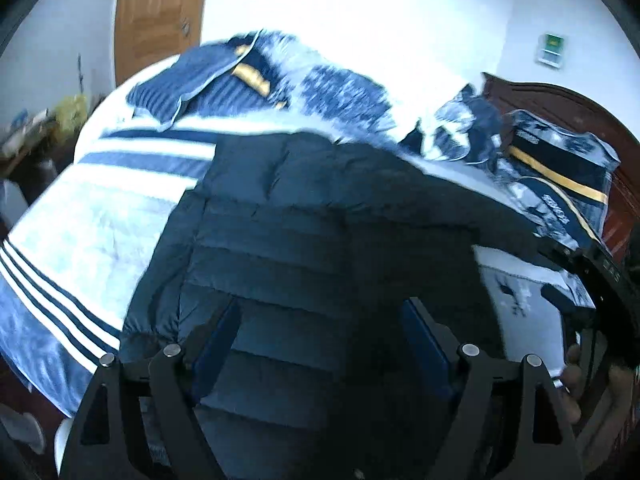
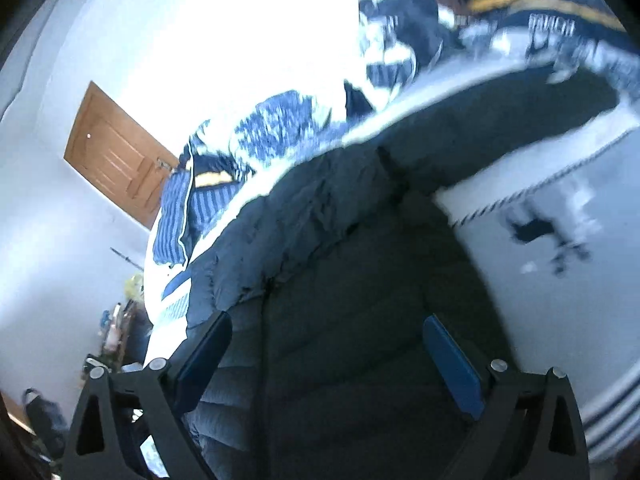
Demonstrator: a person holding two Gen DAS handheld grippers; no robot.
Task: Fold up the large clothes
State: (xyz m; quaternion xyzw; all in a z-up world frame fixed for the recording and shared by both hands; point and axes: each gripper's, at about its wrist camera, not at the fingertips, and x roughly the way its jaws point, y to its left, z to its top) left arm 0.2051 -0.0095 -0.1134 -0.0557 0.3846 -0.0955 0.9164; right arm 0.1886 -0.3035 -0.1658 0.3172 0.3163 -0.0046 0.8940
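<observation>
While the quilted puffer jacket [image 1: 304, 216] (dark, ribbed) sprawls, left claw [image 1: 320, 320] and right claw [image 2: 326, 334] gape empty.

The left wrist view looks forward and down from just above the dark quilted jacket [image 1: 304, 216], across the bed [image 1: 92, 216] toward the wooden door [image 1: 160, 20] and the headboard [image 1: 568, 108]. The right wrist view sits nearer the jacket [image 2: 360, 280], rolled sideways, facing the same door [image 2: 116, 156]. Both share jacket, striped bedding and door.
</observation>
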